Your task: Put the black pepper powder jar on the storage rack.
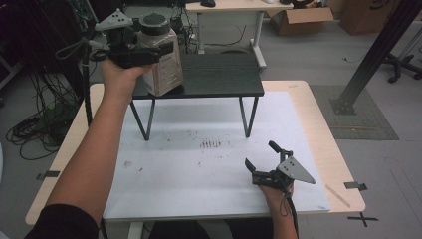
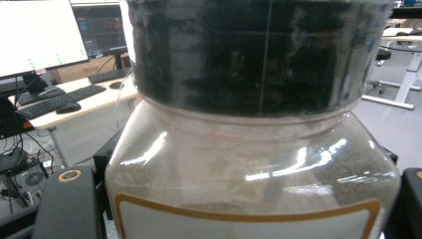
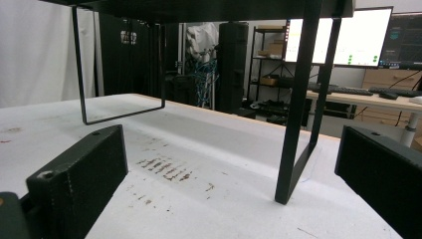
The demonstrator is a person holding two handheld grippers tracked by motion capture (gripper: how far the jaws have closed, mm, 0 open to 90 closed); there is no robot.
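The left gripper point(image 1: 149, 52) has its jaws closed on a jar point(image 1: 161, 62) with a dark lid point(image 1: 153, 21), clamping it at the sides just below the lid. The jar is upright at the left end of a small black shelf point(image 1: 219, 74) on thin metal legs, its base at the shelf's left front corner; whether it rests there or is held just above I cannot tell. In the left gripper view the jar point(image 2: 254, 164) shows a pale cloudy body and a white label point(image 2: 244, 226) with a gold border, with 1 black jaw on each side. The shelf stands on a white mat point(image 1: 209, 169) covering the desk point(image 1: 323, 129). The right gripper point(image 1: 263, 158) rests low on the mat near the desk's front right, well apart from the jar, its 2 jaws wide with nothing between them.
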